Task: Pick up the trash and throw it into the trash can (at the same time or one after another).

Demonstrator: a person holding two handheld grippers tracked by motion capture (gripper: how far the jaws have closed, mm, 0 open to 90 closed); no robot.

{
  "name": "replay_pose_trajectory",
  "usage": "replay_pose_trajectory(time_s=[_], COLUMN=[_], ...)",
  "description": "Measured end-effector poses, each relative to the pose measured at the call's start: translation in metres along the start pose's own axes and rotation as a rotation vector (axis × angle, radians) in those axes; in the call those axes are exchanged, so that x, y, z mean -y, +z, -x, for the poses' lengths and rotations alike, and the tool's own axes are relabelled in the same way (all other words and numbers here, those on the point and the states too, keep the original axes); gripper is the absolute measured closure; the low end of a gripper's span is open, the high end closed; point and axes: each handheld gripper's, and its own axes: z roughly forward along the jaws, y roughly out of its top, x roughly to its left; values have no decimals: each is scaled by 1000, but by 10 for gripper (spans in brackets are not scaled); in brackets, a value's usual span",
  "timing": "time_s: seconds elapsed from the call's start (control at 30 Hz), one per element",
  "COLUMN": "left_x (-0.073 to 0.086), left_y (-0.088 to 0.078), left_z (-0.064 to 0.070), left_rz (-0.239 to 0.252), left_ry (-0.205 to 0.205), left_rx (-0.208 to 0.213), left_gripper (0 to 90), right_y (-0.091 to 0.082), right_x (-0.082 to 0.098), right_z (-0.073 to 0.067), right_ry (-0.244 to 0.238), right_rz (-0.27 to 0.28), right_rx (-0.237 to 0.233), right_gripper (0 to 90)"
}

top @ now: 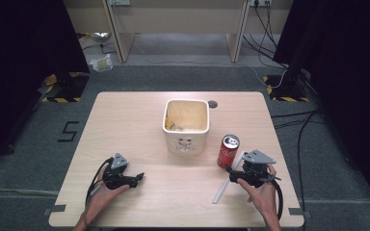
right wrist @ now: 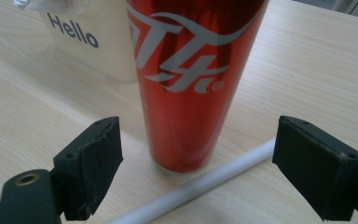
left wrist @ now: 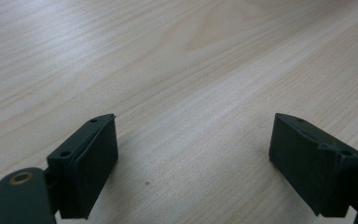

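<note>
A red soda can [top: 228,151] stands upright on the wooden table [top: 135,120], right of a cream square bin [top: 186,126]. Up close the can [right wrist: 191,79] rises just beyond my right gripper [right wrist: 198,154], whose jaws are open on either side of it without touching. A white straw [right wrist: 200,184] lies on the table between those jaws and the can; from above the straw [top: 226,180] runs diagonally under the right gripper [top: 234,174]. My left gripper [top: 137,178] rests at the front left, pointing right. Its jaws [left wrist: 193,154] stand open over bare wood.
The bin [right wrist: 98,42] carries the word "Hello" and holds crumpled scraps. A small round hole [top: 213,104] sits in the table behind it. Cables and desk legs lie on the floor beyond the far edge.
</note>
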Motion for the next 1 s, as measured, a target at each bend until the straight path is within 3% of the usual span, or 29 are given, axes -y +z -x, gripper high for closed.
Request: replay_pose_trajectory(time_s=[0.57,1.0], left_x=[0,0], left_y=[0,0], left_z=[0,0], left_rz=[0,0], left_ry=[0,0], left_rx=[0,0], left_gripper=[146,146], right_y=[22,37], right_x=[-2,-2], right_z=[1,0], right_ry=[2,11], right_rz=[11,18], right_rx=[-11,-36], right_gripper=[189,274])
